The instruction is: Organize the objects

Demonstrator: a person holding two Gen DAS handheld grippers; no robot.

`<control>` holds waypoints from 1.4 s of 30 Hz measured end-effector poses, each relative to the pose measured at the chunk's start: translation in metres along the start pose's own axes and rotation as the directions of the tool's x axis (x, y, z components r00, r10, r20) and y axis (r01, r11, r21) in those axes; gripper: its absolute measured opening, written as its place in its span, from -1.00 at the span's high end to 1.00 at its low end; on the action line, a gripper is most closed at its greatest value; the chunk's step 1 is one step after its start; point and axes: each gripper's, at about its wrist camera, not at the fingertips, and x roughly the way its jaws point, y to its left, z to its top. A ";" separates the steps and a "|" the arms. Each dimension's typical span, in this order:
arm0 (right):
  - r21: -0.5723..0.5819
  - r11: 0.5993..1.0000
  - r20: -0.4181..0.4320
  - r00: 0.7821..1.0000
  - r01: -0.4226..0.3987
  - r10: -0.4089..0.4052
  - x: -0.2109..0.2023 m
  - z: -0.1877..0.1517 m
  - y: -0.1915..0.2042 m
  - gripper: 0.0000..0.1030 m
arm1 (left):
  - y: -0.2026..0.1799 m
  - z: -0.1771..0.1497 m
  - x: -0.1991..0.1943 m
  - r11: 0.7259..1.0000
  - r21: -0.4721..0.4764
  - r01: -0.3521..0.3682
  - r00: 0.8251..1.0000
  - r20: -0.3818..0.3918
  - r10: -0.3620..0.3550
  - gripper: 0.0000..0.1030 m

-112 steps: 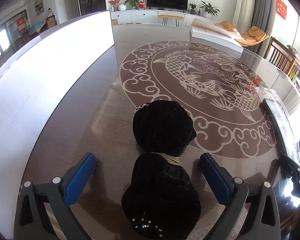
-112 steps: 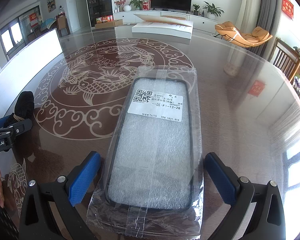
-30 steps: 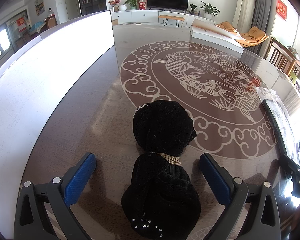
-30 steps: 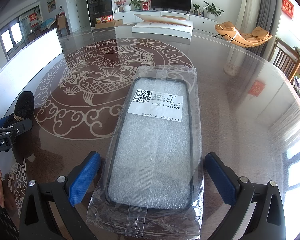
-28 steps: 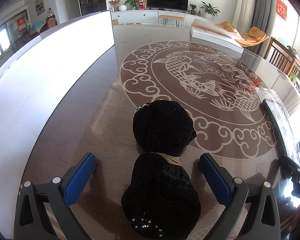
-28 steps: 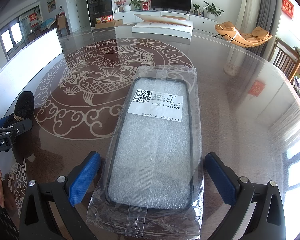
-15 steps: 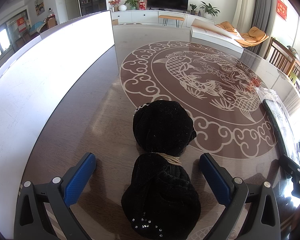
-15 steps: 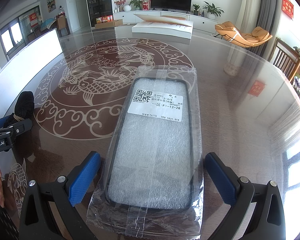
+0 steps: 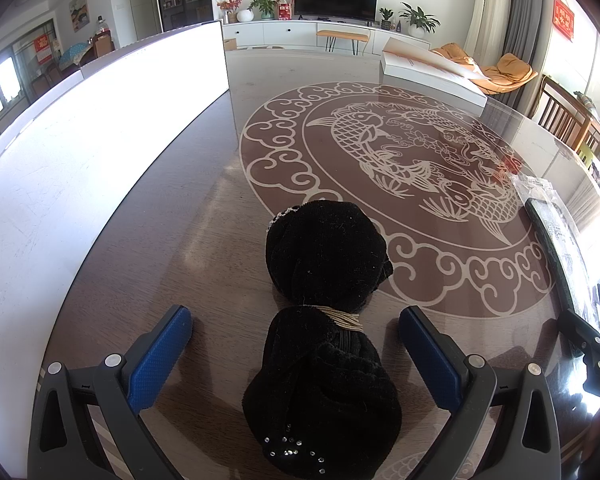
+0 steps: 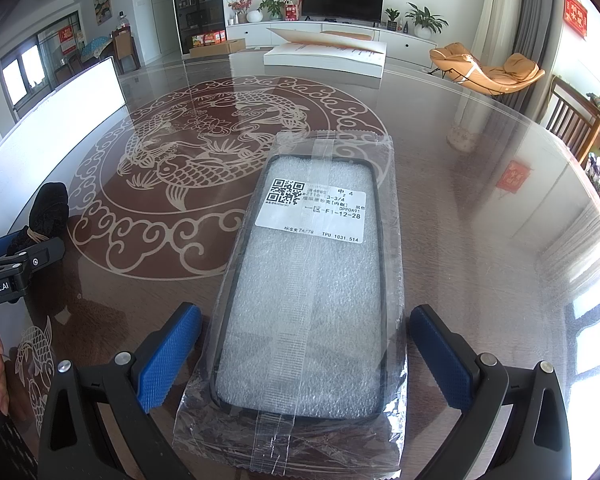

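left gripper (image 9: 296, 340): jaws spread wide, nothing gripped; black velvet bow (image 9: 324, 320) straddled, tied waist between pads.
right gripper (image 10: 306, 340): spread, empty; bagged phone case (image 10: 308, 280) flat on glass table (image 10: 480, 200) between pads.
advice: bow's waist to be pinched; case clamped across its rims.

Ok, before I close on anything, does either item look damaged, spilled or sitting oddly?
Nothing stands out. The black fabric bundle lies intact between the open left gripper. The bagged phone case lies flat on the table, seal unbroken, between the open right gripper.
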 end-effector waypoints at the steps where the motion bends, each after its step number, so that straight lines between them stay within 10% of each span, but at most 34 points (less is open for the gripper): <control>1: 0.000 1.000 0.000 1.000 0.000 0.000 0.000 0.000 0.000 -1.00 | 0.000 0.000 0.000 1.000 0.000 0.000 1.000 0.000 0.000 -1.00; 13: 0.000 1.000 -0.005 1.000 -0.001 0.001 0.000 0.001 0.000 -1.00 | 0.000 0.000 -0.001 1.000 0.002 0.000 1.000 -0.003 0.000 -1.00; 21: -0.016 1.000 -0.262 0.965 -0.023 0.018 0.024 0.040 -0.006 -1.00 | 0.001 0.006 0.000 0.998 0.055 0.038 0.998 -0.046 -0.035 -1.00; 22: -0.013 1.000 -0.275 0.961 -0.019 0.015 0.029 0.046 -0.007 -1.00 | 0.002 0.008 0.000 0.997 0.060 0.039 0.998 -0.048 -0.036 -0.93; 23: -0.009 1.000 -0.275 0.961 -0.025 0.021 0.032 0.052 -0.007 -0.96 | 0.004 0.008 -0.003 0.997 0.065 0.040 0.999 -0.022 -0.038 -0.34; 25: -0.030 0.999 -0.243 0.970 -0.028 0.020 0.032 0.062 -0.005 -0.50 | 0.006 0.010 -0.008 0.994 0.095 0.048 0.999 0.011 -0.049 0.43; 36: -0.127 0.981 -0.074 0.987 -0.149 0.140 -0.047 0.090 0.049 -0.49 | 0.082 0.026 -0.092 0.968 -0.123 0.219 0.955 0.232 -0.187 0.43; 42: -0.206 0.910 0.042 0.926 -0.359 0.375 -0.087 0.164 0.166 -0.49 | 0.177 0.054 -0.144 0.957 -0.240 0.162 0.948 0.306 -0.084 0.43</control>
